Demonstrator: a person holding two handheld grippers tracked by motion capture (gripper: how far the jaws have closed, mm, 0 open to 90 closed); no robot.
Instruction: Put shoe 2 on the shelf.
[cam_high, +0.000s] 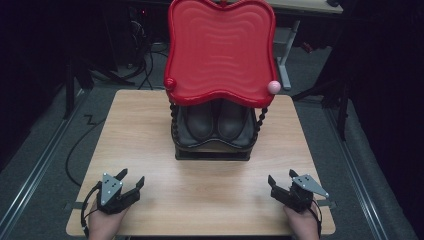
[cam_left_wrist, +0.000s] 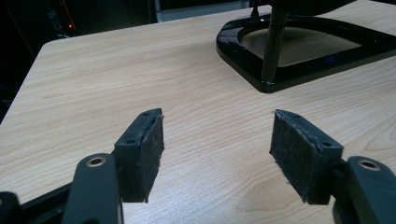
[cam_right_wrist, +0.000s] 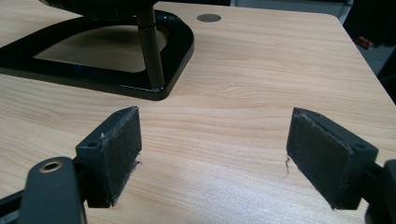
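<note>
Shoes (cam_high: 216, 122) sit side by side on the black rack's lower tier (cam_high: 212, 145), under its red tray (cam_high: 220, 47). Your left gripper (cam_high: 131, 179) and right gripper (cam_high: 282, 180) gape empty, well short. Leather looks stiff, slick; take the heel collar.

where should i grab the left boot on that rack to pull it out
Grip the left boot at its toe, coming in level from the front. The red tray covers it from above and beaded posts flank the sides, so the front is likely the only open way. Both grippers, left and right, are open.
</note>
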